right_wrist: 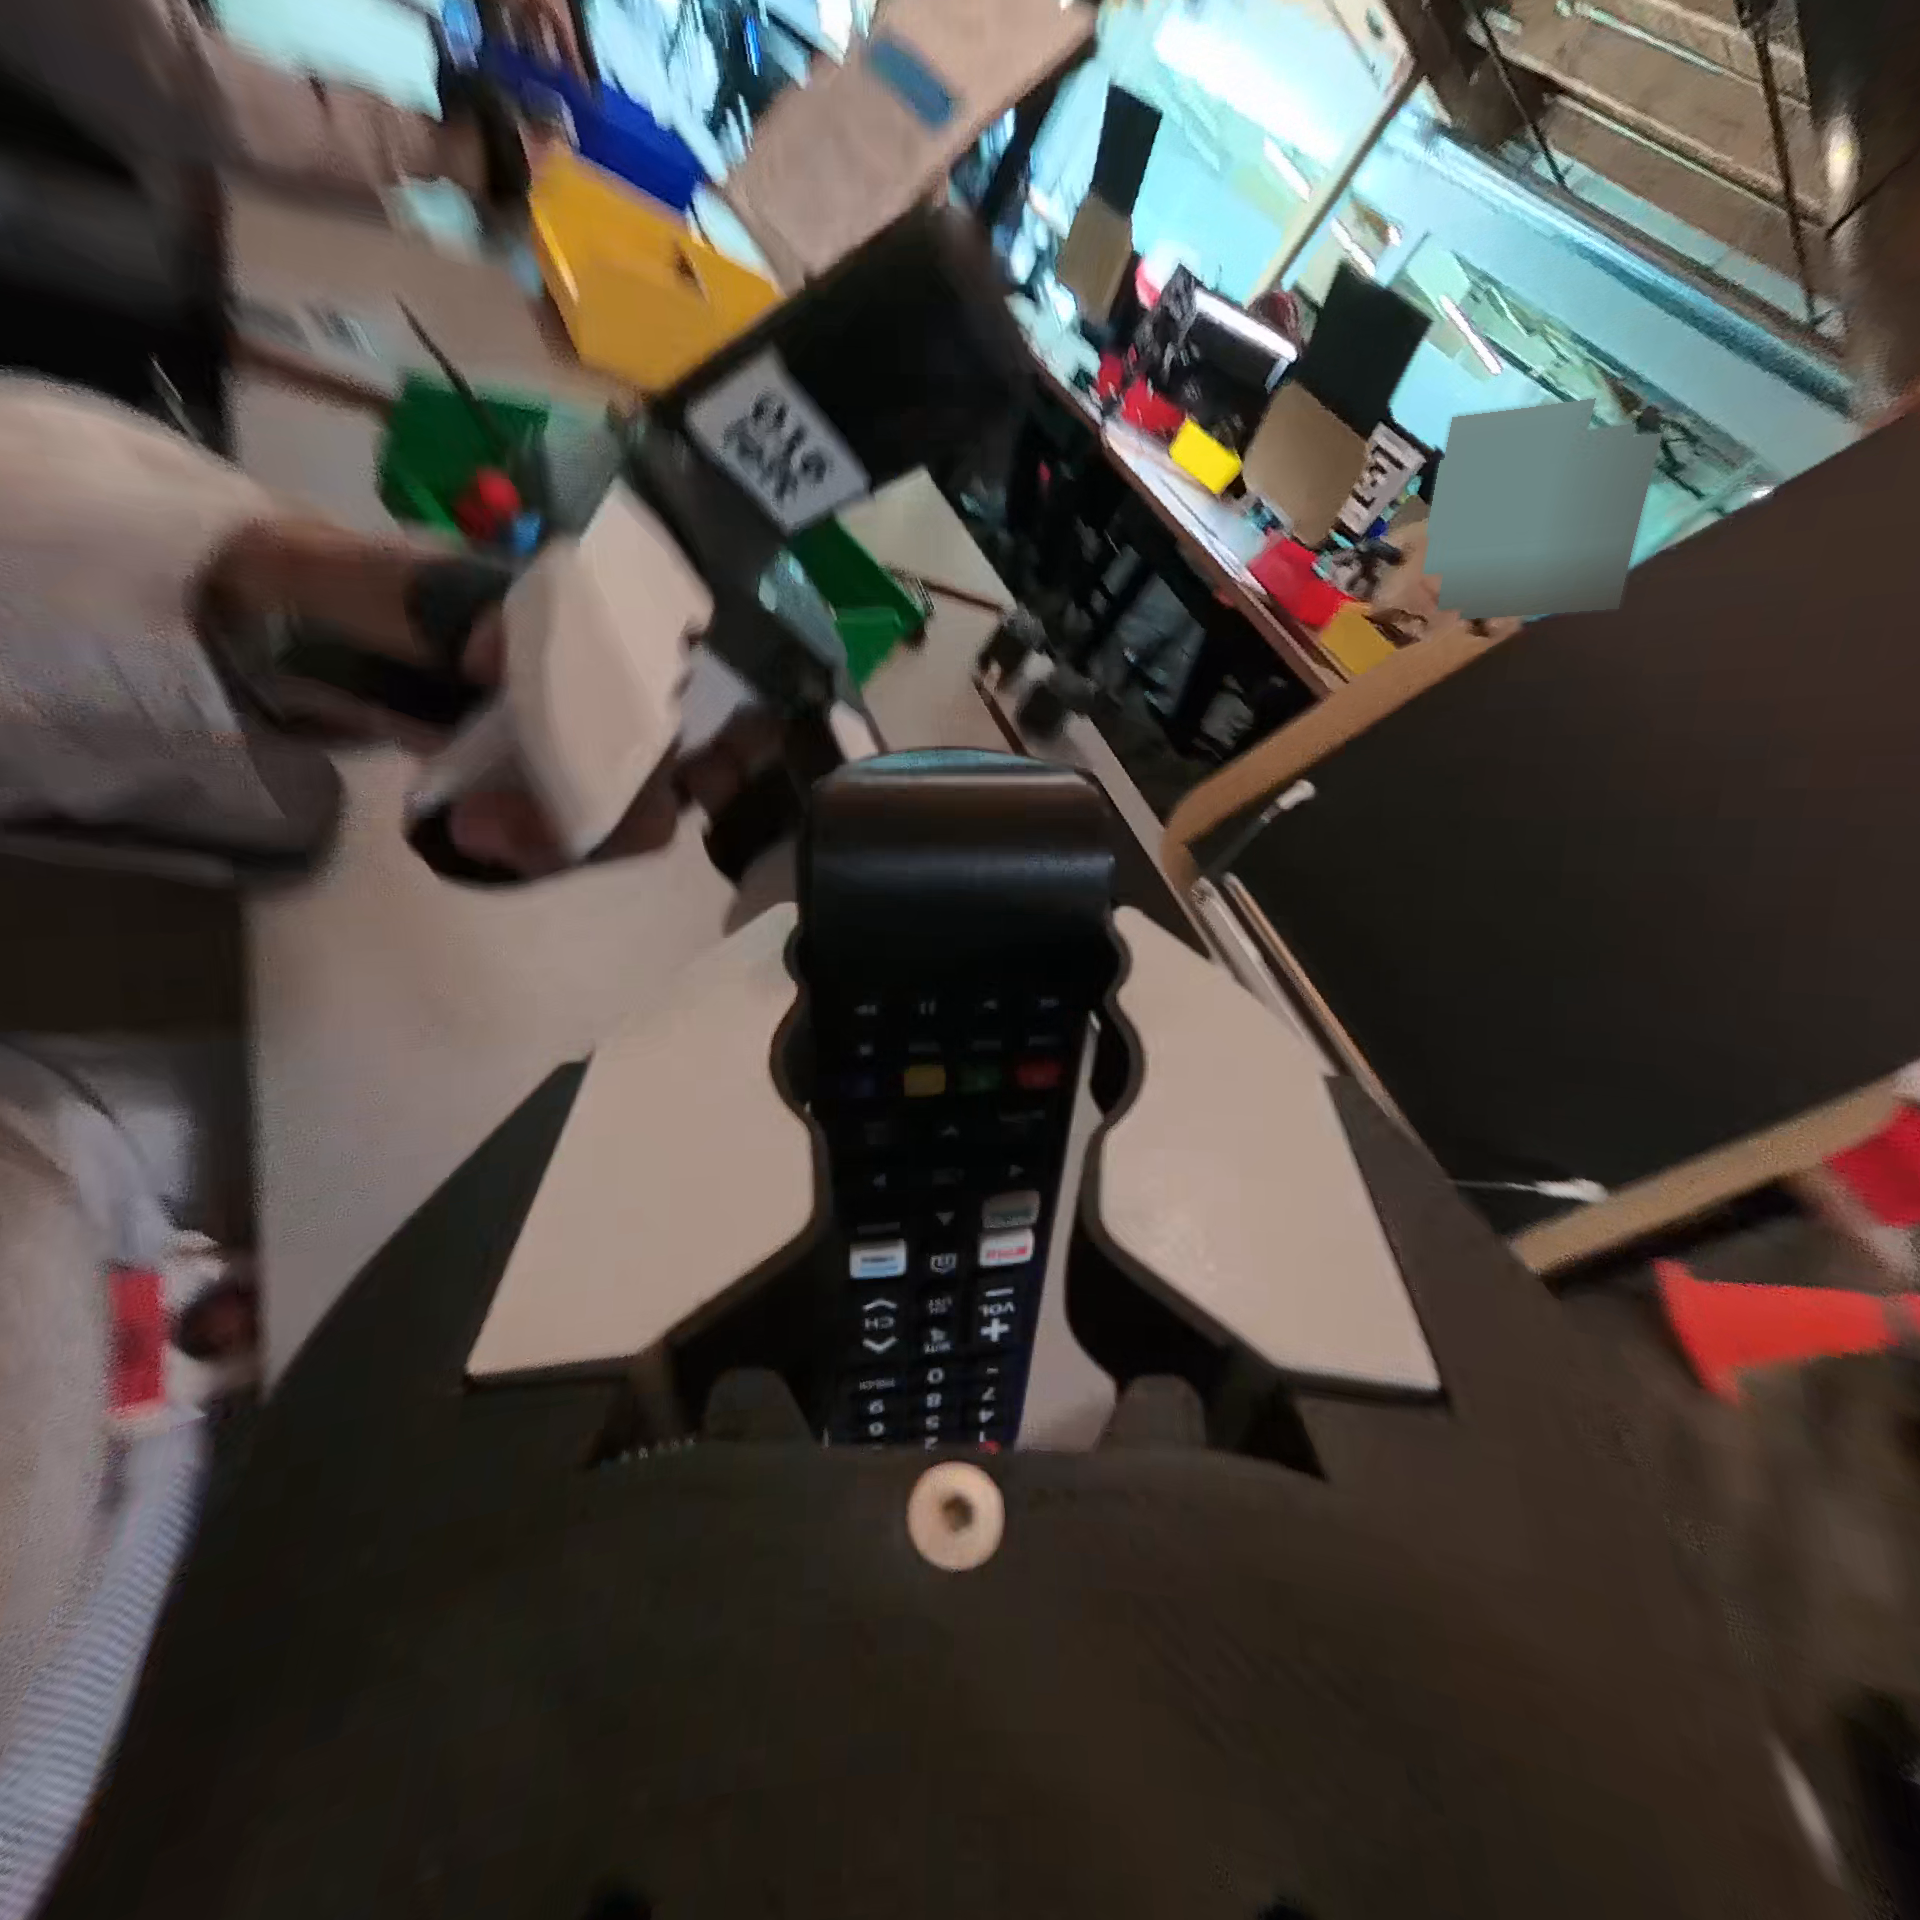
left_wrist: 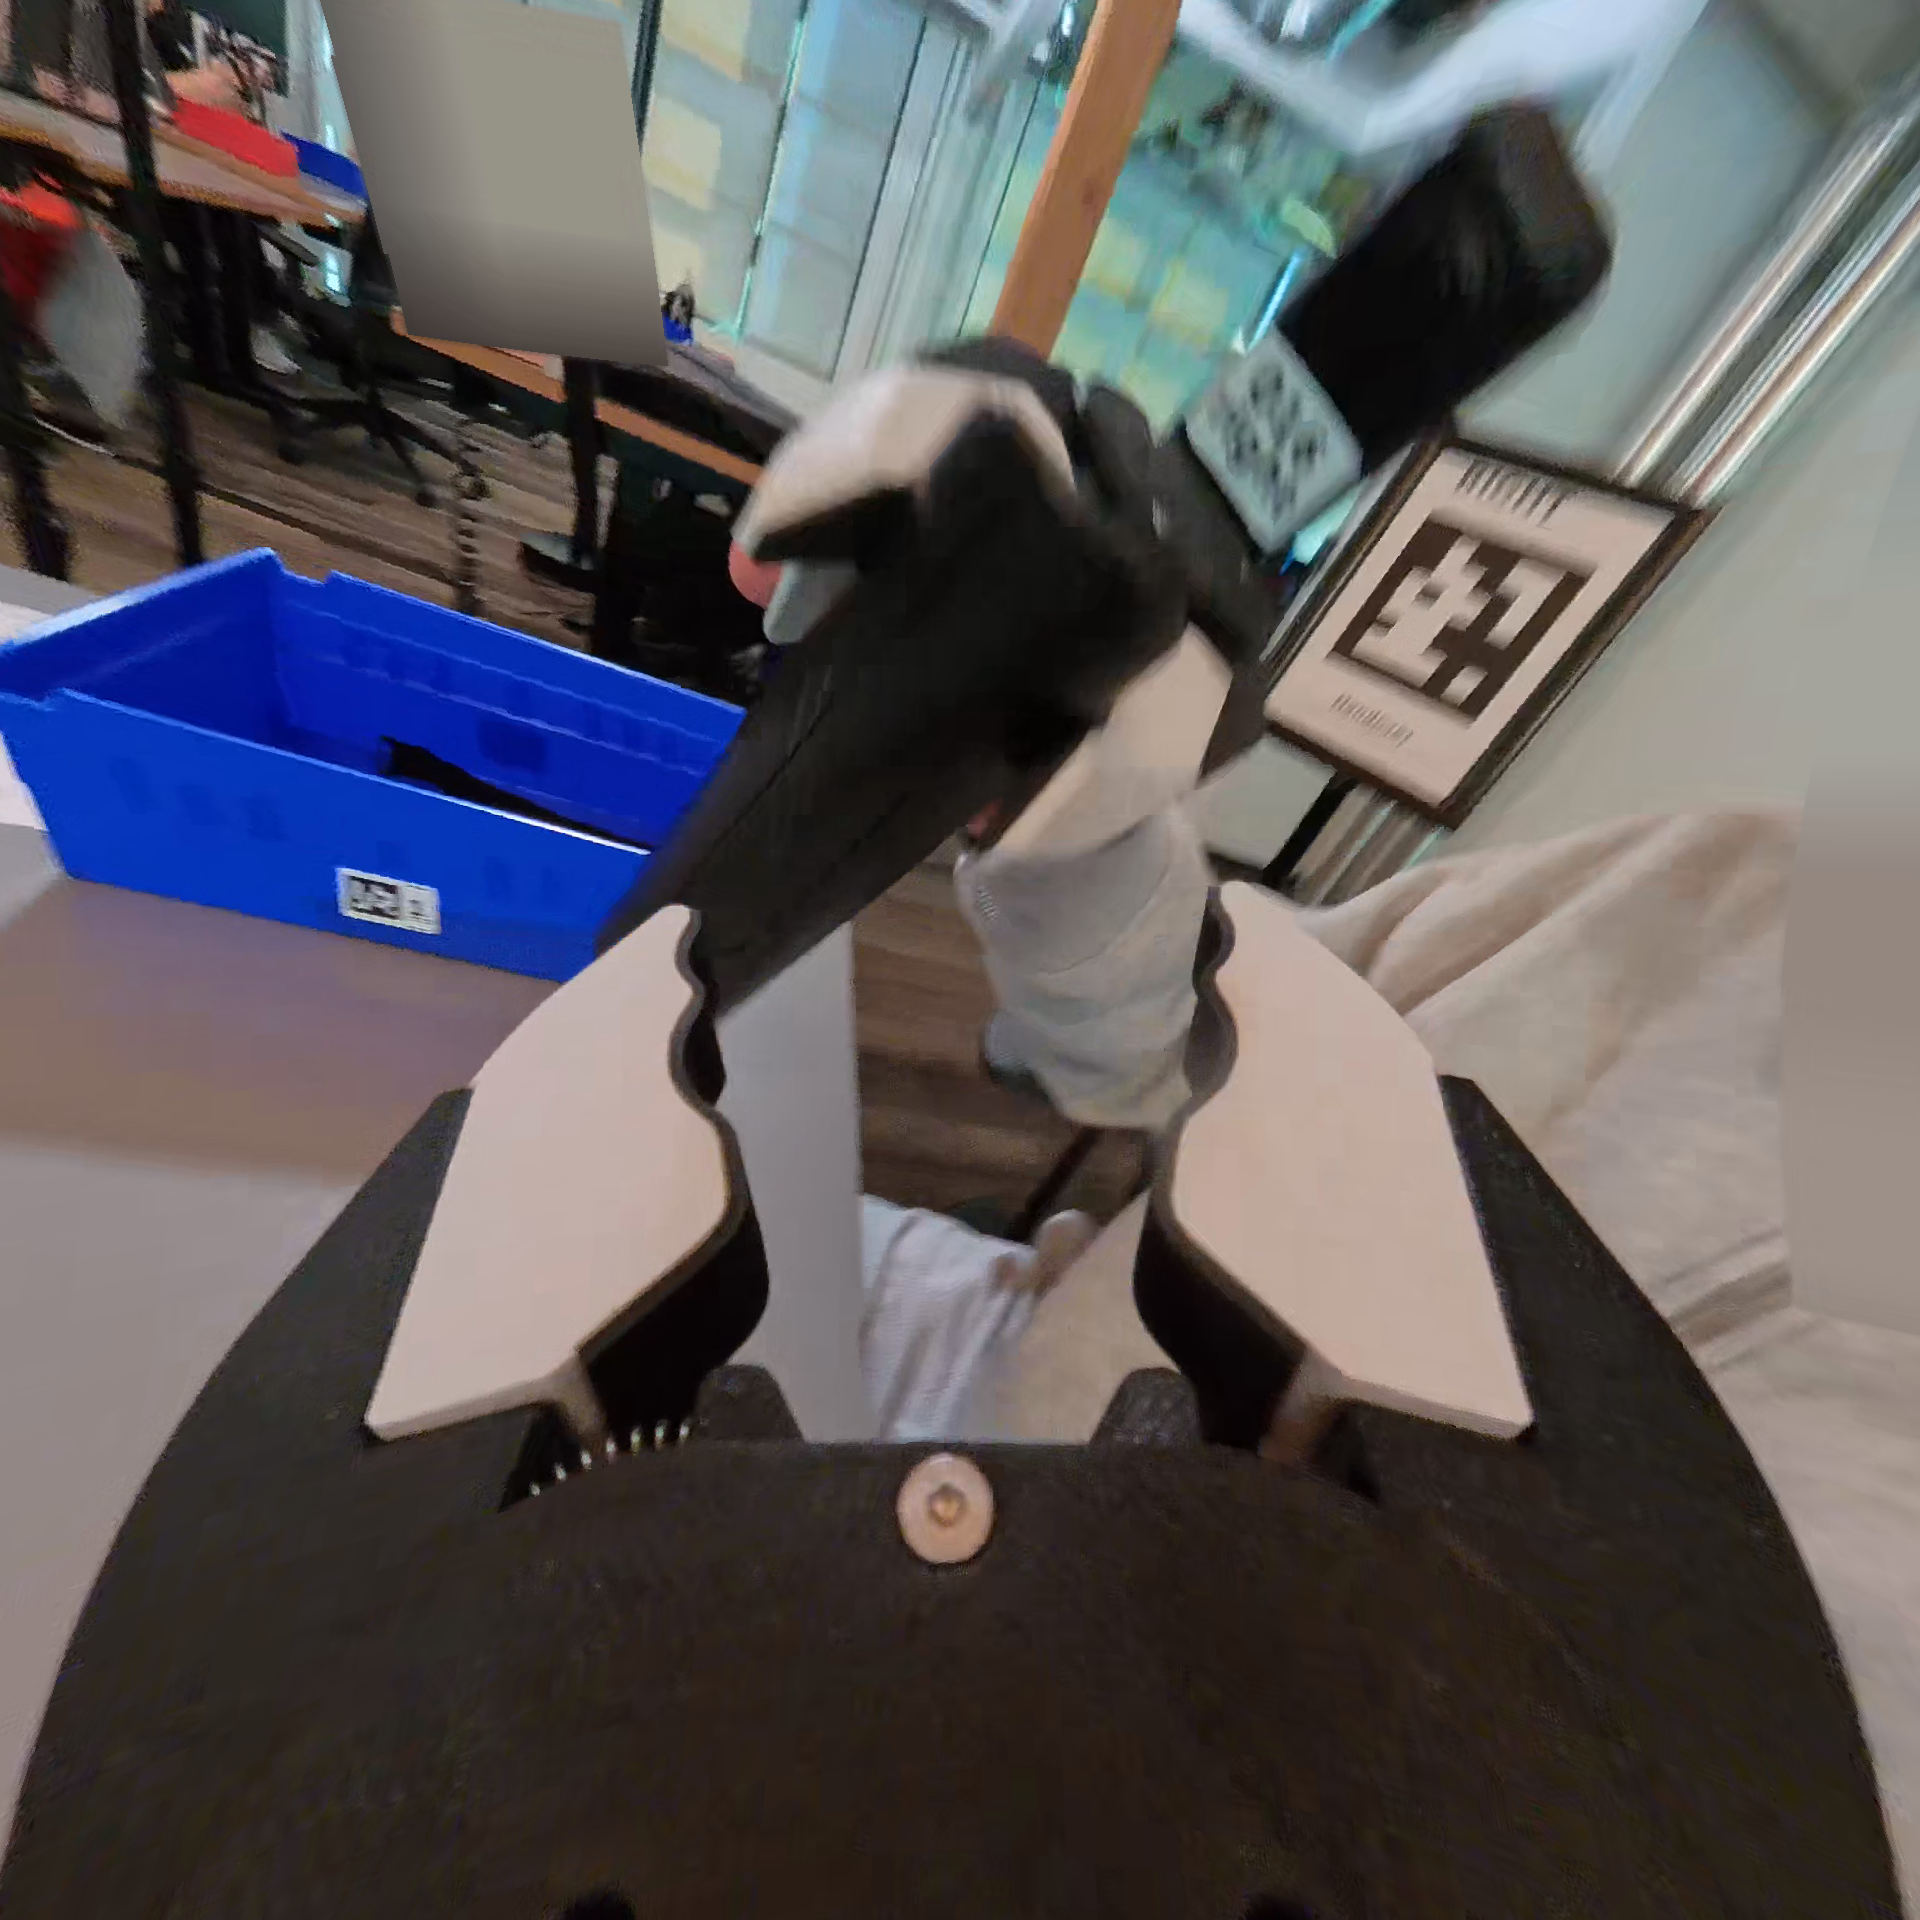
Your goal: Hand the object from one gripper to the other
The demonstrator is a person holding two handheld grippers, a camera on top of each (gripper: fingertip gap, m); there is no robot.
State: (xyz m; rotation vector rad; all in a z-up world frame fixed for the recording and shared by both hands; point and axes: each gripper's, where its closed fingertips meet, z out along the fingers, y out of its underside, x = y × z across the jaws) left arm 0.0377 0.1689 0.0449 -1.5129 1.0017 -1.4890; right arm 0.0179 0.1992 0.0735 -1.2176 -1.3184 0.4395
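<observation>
The right gripper (right_wrist: 951,997) is clamped on a black remote control (right_wrist: 951,1122), which lies between its two fingers along their length — the long axis runs forward, the number keys toward the gripper's base. The left gripper (left_wrist: 951,997) is spread wide with nothing between its fingers. In the left wrist view the remote control (left_wrist: 831,790) slopes down toward the left finger's tip; contact I cannot tell. So the handover seems only begun — the left must close, then the right let go.
</observation>
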